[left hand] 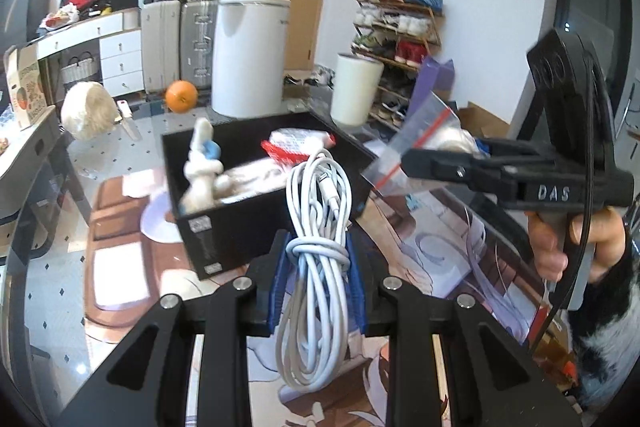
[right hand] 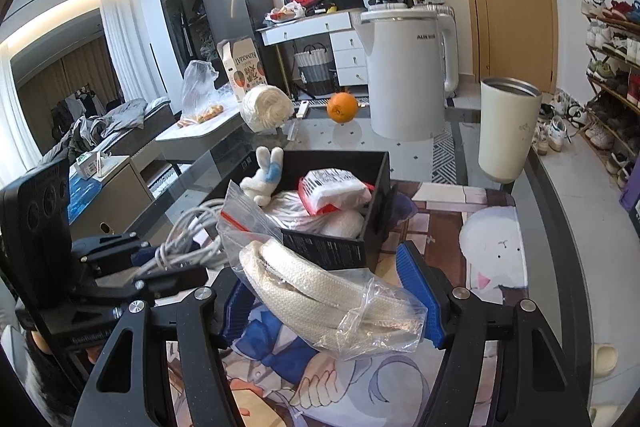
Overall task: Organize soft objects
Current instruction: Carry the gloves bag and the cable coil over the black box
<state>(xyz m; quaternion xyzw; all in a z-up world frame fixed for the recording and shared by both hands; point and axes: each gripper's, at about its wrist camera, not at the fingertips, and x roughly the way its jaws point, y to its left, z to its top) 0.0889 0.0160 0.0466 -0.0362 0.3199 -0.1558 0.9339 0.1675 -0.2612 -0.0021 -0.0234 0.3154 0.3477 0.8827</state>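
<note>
Clamped low in the left wrist view between blue pads: a coiled white cable (left hand: 316, 247), held by the left gripper (left hand: 316, 263), long axis running up and down the frame, loops drooping below the grip. Directly beyond the cable tip, toward frame centre: black box (left hand: 224, 231), open at the top, already loaded with a white plush rabbit (left hand: 202, 167), a red-and-white packet (left hand: 298, 145) and pale cloth underneath. Near corner of the box just behind the cable, so the left side probably the closer of the two for a drop-in.

Low centre of the right wrist view: clear zip bag (right hand: 320, 291) of cream webbing, lying crosswise from upper left to lower right between the blue pads of the right gripper (right hand: 332, 303). Jaws set fairly wide; bag apparently held by them, though true squeeze hard to confirm. Box ahead and slightly up-frame, its near wall just past the bag's red-striped top.

Probable next need: forward and up over the near wall, then release, one bundle at a time. Risk: dangling cable loops catching the rim.

Farther back, upper centre: an orange (right hand: 342, 108), a white kettle (right hand: 408, 75), a cream tumbler (right hand: 508, 129).
</note>
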